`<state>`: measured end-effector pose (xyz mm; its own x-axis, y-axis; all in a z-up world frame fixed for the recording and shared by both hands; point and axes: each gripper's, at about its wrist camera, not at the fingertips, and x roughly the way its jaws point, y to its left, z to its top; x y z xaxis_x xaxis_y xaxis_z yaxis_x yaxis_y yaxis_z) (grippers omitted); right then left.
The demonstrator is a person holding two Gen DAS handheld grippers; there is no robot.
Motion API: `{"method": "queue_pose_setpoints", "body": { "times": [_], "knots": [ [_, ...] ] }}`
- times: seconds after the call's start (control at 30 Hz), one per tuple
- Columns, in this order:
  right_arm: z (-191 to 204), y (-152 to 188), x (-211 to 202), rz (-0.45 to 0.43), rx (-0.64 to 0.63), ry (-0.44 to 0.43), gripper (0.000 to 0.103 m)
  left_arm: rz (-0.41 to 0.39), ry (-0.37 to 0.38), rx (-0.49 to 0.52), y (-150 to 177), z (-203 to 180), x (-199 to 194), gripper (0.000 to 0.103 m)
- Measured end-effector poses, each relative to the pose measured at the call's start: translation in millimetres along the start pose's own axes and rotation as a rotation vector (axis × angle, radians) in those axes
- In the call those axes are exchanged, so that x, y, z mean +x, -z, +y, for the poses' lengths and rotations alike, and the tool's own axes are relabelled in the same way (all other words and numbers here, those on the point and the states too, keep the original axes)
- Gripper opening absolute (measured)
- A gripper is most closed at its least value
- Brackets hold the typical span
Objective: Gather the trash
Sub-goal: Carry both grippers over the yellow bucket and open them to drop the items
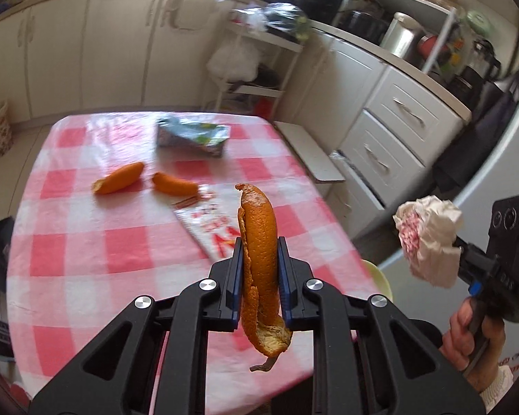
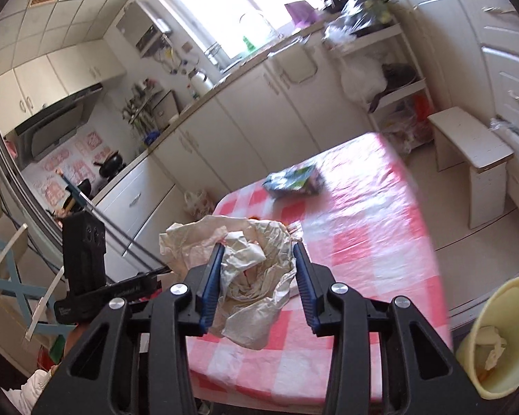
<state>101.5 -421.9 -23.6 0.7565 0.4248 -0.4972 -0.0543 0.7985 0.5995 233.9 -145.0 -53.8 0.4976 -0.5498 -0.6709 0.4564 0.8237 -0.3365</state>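
Note:
My left gripper [image 1: 259,245] is shut on a long strip of orange peel [image 1: 261,263], held upright above the table with the pink checked cloth [image 1: 86,242]. My right gripper [image 2: 257,249] is shut on a crumpled white paper wrapper [image 2: 249,273], held above the table's near edge; it also shows in the left wrist view [image 1: 429,238], off the table's right side. On the table lie two more orange peels [image 1: 119,181] [image 1: 174,184], a flat printed wrapper [image 1: 214,228] and a blue-green snack bag [image 1: 192,135]. A pale yellow bin [image 2: 494,339] stands beside the table with scraps inside.
White kitchen cabinets [image 1: 97,52] run behind the table. A small white stool [image 2: 470,145] stands by the table's far right corner, next to drawers [image 1: 394,131]. A white shelf rack [image 1: 256,62] with bags stands at the back. A blue chair [image 2: 7,276] is at the left.

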Motion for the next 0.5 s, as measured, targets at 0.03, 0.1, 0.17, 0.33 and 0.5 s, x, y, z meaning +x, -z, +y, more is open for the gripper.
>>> {"method": "queue_pose_setpoints", "body": {
  "times": [0.03, 0.1, 0.17, 0.33, 0.5],
  "knots": [
    [-7, -1, -10, -0.010, 0.004, 0.018, 0.041, 0.004, 0.014, 0.017, -1, -12, 2, 0.016],
    [-25, -2, -31, -0.034, 0.019, 0.066, 0.041, 0.018, 0.045, 0.059, -2, -40, 10, 0.016],
    [-46, 1, -42, -0.045, 0.046, 0.110, 0.041, 0.041, 0.072, 0.100, -3, -66, 22, 0.016],
    [-106, 22, -70, -0.049, 0.151, 0.228, 0.041, 0.134, 0.138, 0.229, -3, -133, 64, 0.016],
    [-160, 44, -84, -0.037, 0.241, 0.336, 0.042, 0.227, 0.201, 0.379, -1, -200, 111, 0.016]
  ]
}}
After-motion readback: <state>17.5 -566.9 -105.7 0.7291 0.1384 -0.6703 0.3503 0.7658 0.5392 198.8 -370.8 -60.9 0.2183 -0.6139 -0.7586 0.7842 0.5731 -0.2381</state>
